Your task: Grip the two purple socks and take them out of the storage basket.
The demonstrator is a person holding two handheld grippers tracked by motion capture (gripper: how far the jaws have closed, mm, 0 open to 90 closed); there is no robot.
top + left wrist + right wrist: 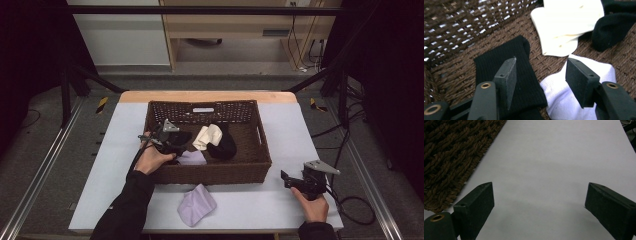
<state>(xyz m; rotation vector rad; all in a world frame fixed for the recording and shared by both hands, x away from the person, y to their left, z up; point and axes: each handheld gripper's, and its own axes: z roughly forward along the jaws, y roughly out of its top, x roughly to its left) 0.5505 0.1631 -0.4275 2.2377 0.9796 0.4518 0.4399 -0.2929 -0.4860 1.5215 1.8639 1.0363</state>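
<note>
Sorting socks into the wicker basket (260,135) on the table (300,130) is the work in hand. Left gripper (540,75) hovers inside the basket, jaws wide apart and empty, above a black sock (524,75) and a white sock (564,100). Right gripper (539,202) rests open over bare table. Next move likely: fetch the lavender sock (196,204) lying before the basket.

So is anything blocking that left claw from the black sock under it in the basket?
Nothing visible. The left gripper hangs open just above the black sock, with a pale sock beside it, inside the basket.
</note>
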